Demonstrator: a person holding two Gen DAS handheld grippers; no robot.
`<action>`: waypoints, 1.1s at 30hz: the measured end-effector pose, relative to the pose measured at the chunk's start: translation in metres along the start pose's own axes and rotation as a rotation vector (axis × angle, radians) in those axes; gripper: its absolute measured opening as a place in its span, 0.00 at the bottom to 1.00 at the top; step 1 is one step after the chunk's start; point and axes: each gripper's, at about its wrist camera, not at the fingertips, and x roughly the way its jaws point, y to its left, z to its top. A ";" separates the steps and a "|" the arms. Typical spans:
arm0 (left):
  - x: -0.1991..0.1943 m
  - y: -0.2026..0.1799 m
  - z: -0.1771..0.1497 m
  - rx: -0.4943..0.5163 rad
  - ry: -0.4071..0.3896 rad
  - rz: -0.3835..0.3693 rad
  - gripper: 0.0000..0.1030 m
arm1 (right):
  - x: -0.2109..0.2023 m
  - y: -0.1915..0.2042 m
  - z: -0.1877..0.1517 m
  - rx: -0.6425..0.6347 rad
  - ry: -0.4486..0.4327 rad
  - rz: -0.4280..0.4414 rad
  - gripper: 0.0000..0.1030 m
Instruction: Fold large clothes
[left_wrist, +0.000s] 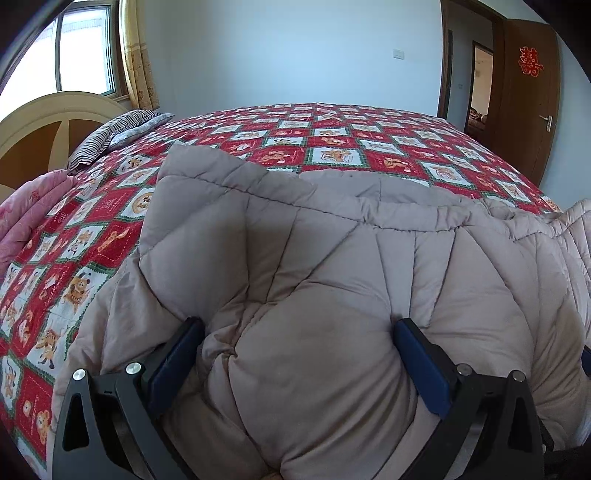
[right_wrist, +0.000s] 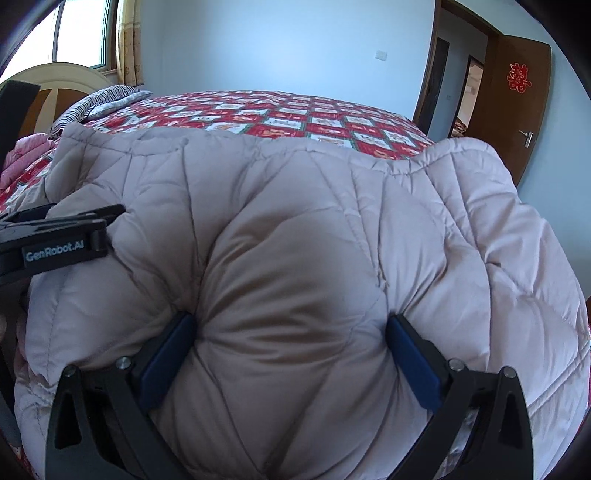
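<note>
A bed's red patchwork bedspread (left_wrist: 332, 140) stretches ahead of both jaws. On it, bulging between them, lies a puffy beige quilted coat (left_wrist: 314, 258), creased along its stitching. The left gripper (left_wrist: 295, 332) and right gripper (right_wrist: 291, 328) each clench a thick bunch of it.

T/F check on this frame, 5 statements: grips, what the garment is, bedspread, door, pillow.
1. Both grippers are clamped on the same padded garment. True: the left gripper and the right gripper each pinch a thick bulge of the beige quilted coat.
2. The coat is dark blue. False: it is beige; only the finger pads are blue.
3. The bedspread is red with cartoon squares. True.
4. The brown door is closed. False: it stands open, with another room visible past the doorway.
5. A striped pillow lies on top of the coat. False: it lies apart from the coat, by the headboard.
</note>
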 end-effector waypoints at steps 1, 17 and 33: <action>-0.007 0.001 -0.002 0.018 0.003 -0.003 0.99 | 0.001 0.000 0.000 -0.001 0.004 0.000 1.00; -0.137 0.129 -0.095 -0.270 -0.119 0.037 0.99 | -0.046 0.007 -0.011 0.015 -0.009 -0.012 1.00; -0.072 0.114 -0.100 -0.459 -0.049 -0.232 0.75 | -0.034 0.021 -0.043 -0.041 0.028 -0.060 1.00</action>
